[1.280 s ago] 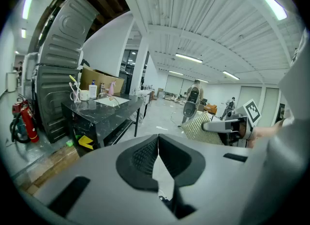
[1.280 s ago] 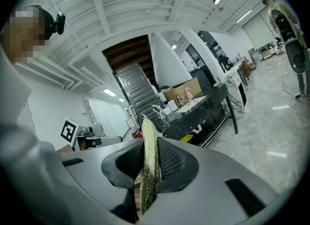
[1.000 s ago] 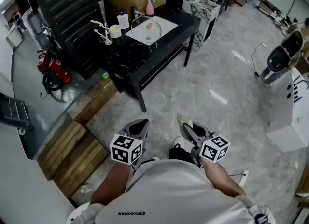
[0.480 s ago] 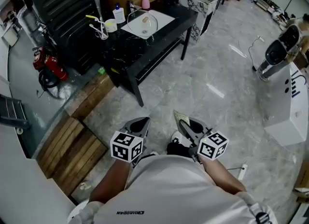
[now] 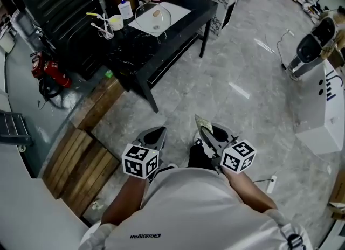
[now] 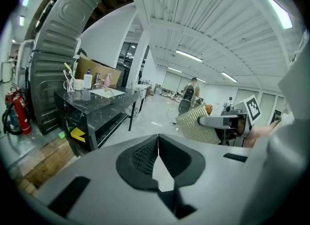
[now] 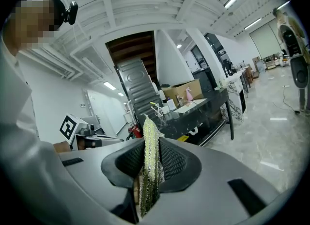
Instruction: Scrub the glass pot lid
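Black table [image 5: 135, 49] stands well ahead of both grippers, across open floor, up and to the left of them in the head view. On its top lies a white mat [image 5: 180, 11], and on that mat we see the glass pot lid [image 5: 151, 19], dome up, well apart from either gripper and touched by neither. Left gripper [image 5: 155, 134] is held low and close to the body; in its own view we read the jaws as pressed together at the tips with nothing between them [image 6: 158, 144]. Right gripper [image 5: 208, 136] is held just beside it, also close to the body. Its jaws are clamped on a scouring pad [image 7: 150, 168], a thin yellow-green mesh piece standing on edge between the pads and sticking out past the jaw tips.
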A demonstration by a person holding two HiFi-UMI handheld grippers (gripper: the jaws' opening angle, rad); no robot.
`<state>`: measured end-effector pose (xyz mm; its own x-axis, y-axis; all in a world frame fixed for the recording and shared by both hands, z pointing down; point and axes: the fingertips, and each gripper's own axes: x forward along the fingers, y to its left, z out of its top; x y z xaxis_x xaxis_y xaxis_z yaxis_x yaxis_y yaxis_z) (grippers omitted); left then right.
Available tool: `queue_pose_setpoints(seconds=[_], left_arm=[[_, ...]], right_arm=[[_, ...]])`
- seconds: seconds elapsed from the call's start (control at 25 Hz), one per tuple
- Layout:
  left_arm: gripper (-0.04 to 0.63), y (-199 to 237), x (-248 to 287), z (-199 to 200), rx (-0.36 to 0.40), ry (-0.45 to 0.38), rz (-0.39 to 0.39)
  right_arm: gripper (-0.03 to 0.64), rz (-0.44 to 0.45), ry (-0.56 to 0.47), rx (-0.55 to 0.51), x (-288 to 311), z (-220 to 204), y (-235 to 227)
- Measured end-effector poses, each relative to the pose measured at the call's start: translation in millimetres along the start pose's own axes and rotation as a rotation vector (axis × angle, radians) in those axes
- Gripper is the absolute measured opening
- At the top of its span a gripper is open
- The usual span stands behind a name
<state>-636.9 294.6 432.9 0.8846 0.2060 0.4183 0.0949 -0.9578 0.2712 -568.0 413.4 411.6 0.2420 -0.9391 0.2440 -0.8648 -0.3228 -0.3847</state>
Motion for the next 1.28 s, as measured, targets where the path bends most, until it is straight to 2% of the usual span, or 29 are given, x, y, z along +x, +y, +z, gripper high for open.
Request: queue_pose_setpoints(seconds=[0.24, 0.52, 0.92, 1.08, 1.28], left_arm=[[0.015, 9.8, 43.9, 18.5, 0.003, 0.012, 0.01], [0.015, 31.3, 132.2, 71.9, 0.018, 0.014, 0.031], [0.015, 36.3, 267.8, 155.6, 0.049, 0.022, 0.057], [0.015, 32.3, 311.8, 175.8, 0.045, 0.024, 0.071], [0.015, 29.4, 340.8, 199.4, 0.054, 0.021, 0.078]], right_arm=[[0.086, -0.006, 0.025, 0.018, 19.9, 12.6, -43.8], [0.086, -0.022, 0.013, 0.054, 57.0, 56.8, -142.7], [0.086, 0.088, 0.027, -0.004, 94.8, 144.1, -254.1], [0.086, 0.108, 0.061, -0.028, 103.5, 155.1, -292.7], [0.086, 0.123, 0.06, 0.001, 111.0, 167.7, -323.3]])
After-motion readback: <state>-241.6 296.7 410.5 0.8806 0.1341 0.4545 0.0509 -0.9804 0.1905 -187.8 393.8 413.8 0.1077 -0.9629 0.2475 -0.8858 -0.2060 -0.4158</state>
